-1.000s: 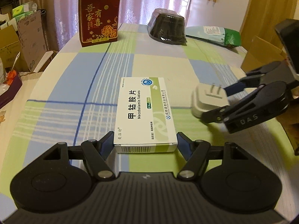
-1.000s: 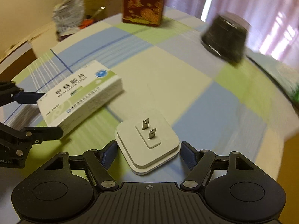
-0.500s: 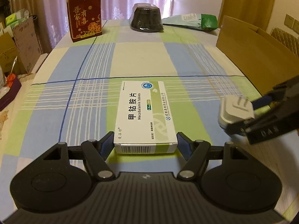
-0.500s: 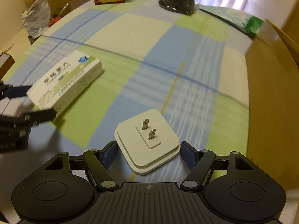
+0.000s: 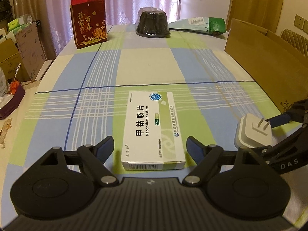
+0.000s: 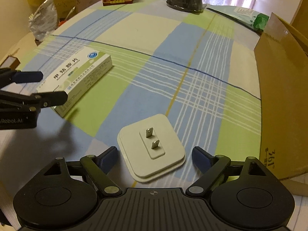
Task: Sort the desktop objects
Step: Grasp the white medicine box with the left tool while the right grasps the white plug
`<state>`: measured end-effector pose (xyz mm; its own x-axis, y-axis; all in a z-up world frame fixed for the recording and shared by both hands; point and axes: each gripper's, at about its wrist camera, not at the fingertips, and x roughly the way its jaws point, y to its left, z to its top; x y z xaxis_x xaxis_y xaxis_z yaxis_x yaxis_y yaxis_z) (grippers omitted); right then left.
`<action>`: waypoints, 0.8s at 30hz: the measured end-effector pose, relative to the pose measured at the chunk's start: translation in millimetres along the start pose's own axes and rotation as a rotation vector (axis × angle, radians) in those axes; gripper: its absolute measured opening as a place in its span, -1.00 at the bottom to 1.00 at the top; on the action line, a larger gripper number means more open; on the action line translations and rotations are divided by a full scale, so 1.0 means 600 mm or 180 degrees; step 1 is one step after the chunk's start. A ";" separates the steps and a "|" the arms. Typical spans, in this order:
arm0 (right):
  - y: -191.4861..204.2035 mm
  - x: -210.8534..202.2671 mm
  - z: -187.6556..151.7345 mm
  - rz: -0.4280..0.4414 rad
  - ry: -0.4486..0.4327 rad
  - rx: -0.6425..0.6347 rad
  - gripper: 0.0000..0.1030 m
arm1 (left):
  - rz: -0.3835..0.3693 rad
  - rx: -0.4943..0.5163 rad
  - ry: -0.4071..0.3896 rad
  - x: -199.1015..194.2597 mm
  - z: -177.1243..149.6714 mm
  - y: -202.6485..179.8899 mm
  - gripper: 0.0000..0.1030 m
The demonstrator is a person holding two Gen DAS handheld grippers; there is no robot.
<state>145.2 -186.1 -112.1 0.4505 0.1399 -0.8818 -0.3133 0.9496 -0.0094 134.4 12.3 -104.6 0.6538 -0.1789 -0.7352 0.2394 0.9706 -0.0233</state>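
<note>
A white-and-green medicine box [image 5: 153, 129] lies flat on the checked tablecloth [image 5: 150, 65]. My left gripper [image 5: 150, 146] is open around its near end, with a strip of cloth showing between each blue pad and the box. The box [image 6: 77, 79] and the left gripper's fingers [image 6: 28, 77] also show at the left of the right wrist view. A white two-prong plug adapter [image 6: 152, 148] rests prongs-up on the cloth between the fingers of my open right gripper [image 6: 155, 154]. There is a small gap at the right pad. From the left wrist view the adapter [image 5: 252, 132] sits at the right.
A large cardboard box [image 5: 269, 63] stands along the table's right side, close to the right gripper. At the far end are a red gift box [image 5: 88, 28], a black bowl stack [image 5: 153, 25] and a green bag [image 5: 202, 25]. Cartons and clutter [image 5: 17, 61] lie off the left edge.
Both grippers pulled back toward the near end of the table with their objects, then set them down. Both jaws have now spread slightly, freeing the medicine box and the adapter.
</note>
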 end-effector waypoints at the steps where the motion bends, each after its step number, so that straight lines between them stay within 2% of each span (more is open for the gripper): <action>1: -0.003 0.000 0.000 0.0014 -0.0016 0.0011 0.69 | 0.0005 0.0019 0.0005 0.001 0.000 -0.001 0.53; 16: -0.015 -0.010 -0.027 0.0199 -0.0307 -0.0054 0.68 | 0.0014 0.0187 0.0141 0.030 0.002 -0.004 0.53; 24: -0.017 -0.004 -0.019 0.0336 -0.0455 -0.0509 0.68 | 0.0007 0.0307 0.0249 0.049 0.017 -0.014 0.44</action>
<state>137.8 -199.3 -115.2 0.5183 0.2851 -0.8062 -0.4882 0.8727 -0.0052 158.8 -2.7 -119.3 0.5974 -0.1600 -0.7858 0.3082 0.9504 0.0409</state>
